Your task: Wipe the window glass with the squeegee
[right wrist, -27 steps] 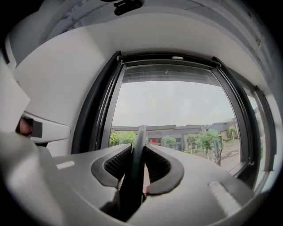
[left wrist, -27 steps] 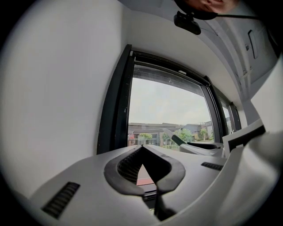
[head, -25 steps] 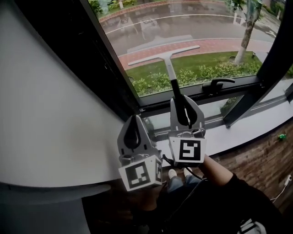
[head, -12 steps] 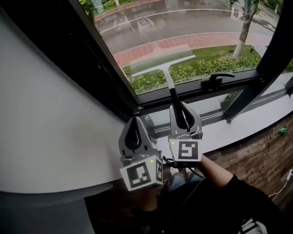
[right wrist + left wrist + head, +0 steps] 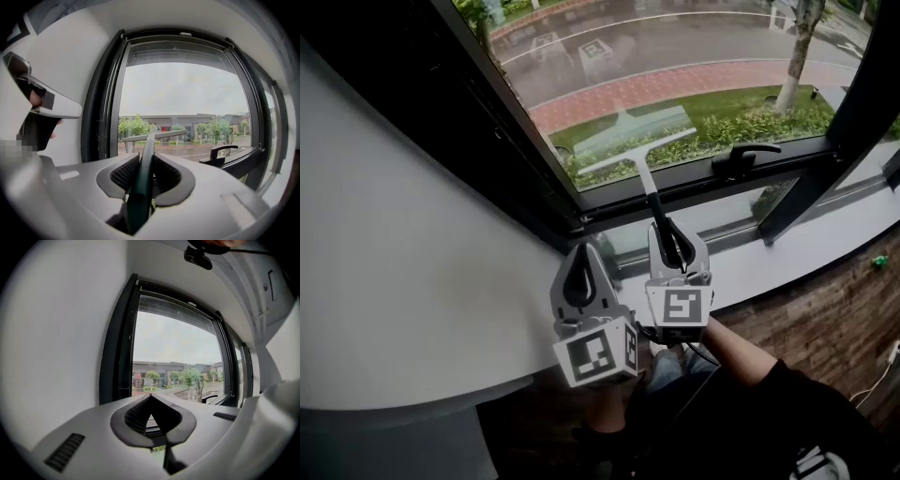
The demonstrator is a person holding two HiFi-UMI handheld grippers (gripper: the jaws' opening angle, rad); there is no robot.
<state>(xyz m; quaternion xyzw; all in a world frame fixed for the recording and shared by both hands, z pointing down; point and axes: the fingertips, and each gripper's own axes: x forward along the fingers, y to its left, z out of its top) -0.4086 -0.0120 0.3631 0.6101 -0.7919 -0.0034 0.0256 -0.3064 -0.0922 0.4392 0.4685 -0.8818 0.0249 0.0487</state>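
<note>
The right gripper [image 5: 674, 234] pinches the squeegee [image 5: 635, 155] handle, its blade on the lower window glass [image 5: 694, 56] by the left frame, seemingly mid-wipe. The left gripper [image 5: 579, 267], just left, has its jaws pressed together, empty. Next move: drag the blade evenly, kept flat.

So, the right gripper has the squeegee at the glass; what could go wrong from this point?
Only the right gripper clamps the thin handle of the squeegee, so the blade may twist in the jaws and leave streaks. The blade lies slanted, low on the glass, and its left end could knock the window frame. A stroke to the right might catch the window handle.
</note>
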